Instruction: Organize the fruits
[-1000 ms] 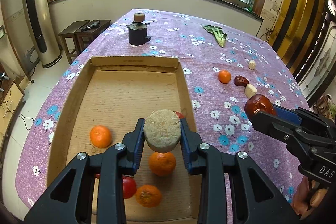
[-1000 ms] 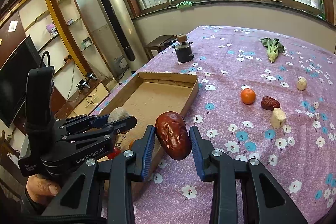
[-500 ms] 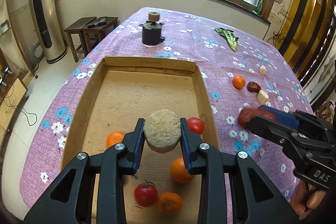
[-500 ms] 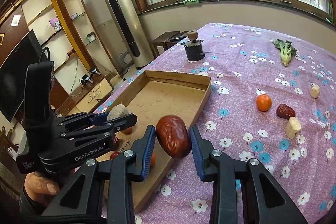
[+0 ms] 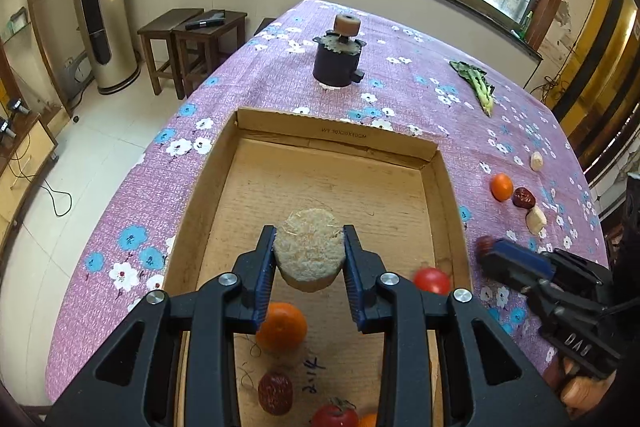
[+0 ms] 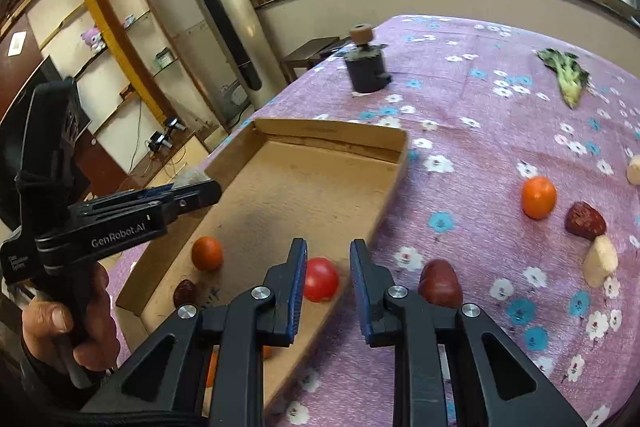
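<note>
My left gripper (image 5: 309, 255) is shut on a round tan fibrous fruit (image 5: 309, 253) and holds it above the cardboard box (image 5: 336, 131). The box holds an orange (image 5: 282, 327), a red tomato (image 5: 431, 281), a dark red date (image 5: 275, 393) and more fruit at the near end. My right gripper (image 6: 328, 267) is open and empty over the box's right wall (image 6: 390, 203). A dark red date (image 6: 440, 283) lies on the cloth just right of it, outside the box. An orange (image 6: 539, 197), another date (image 6: 585, 221) and pale pieces (image 6: 600, 261) lie further right.
A dark round device with a knob (image 5: 339, 61) stands beyond the box. A leafy green vegetable (image 5: 476, 87) lies at the far right of the purple flowered tablecloth (image 5: 280, 75). Wooden stools (image 5: 192, 43) and a tall gold cabinet stand left of the table.
My right gripper has opened and the dark red date it held now lies on the cloth beside the box. My left gripper has moved further over the box with the tan fruit.
</note>
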`<state>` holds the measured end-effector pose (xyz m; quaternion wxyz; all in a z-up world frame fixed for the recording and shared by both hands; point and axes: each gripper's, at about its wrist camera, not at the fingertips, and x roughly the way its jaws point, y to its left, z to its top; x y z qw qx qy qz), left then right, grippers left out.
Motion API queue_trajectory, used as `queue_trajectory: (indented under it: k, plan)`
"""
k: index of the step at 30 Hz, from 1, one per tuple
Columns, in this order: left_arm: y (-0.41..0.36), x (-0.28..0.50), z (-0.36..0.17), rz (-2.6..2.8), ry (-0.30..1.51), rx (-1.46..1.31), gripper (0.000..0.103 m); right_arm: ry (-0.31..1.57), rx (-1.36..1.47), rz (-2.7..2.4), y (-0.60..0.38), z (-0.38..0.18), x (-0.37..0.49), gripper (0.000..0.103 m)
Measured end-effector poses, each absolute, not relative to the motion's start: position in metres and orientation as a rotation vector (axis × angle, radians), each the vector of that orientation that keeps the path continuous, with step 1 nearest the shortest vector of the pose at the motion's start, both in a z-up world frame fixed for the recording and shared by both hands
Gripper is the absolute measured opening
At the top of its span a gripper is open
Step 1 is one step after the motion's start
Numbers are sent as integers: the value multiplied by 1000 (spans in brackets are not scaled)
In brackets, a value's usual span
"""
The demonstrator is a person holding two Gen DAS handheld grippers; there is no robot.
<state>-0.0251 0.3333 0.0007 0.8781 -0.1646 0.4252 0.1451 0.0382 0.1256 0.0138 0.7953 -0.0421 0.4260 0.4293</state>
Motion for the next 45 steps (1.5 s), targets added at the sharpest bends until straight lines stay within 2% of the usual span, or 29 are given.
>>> queue_trajectory:
  k: [5,9,15,18,26,27,28,29,35,45]
  plan:
    - [334,-20,-3,294,890,-349,29,922,-96,825,89,4,53,26]
    - [333,-19,-3,290,890,-348,29,940,-155,792,79,-10,58,34]
    - [332,-19,-1,291,885,-338,29,858,-193,741,74,-6,61,34]
    - [332,-16,-2,287,886,-339,29,848,-232,726,73,-3,70,43]
    - [330,-14,-5,277,895,-342,29,811,-387,579,71,-18,90,45]
    - [330,-14,-5,277,895,-343,29,832,-408,566,72,-24,94,43]
    - [330,-14,-5,276,894,-344,29,861,-408,564,70,-30,99,33]
    - [330,-14,-5,275,893,-343,29,876,-367,581,65,-33,101,29]
    - [333,-19,-4,279,888,-344,29,880,-237,679,65,-14,88,29]
    - [340,-26,-1,293,880,-350,29,844,-131,964,124,32,41,29]
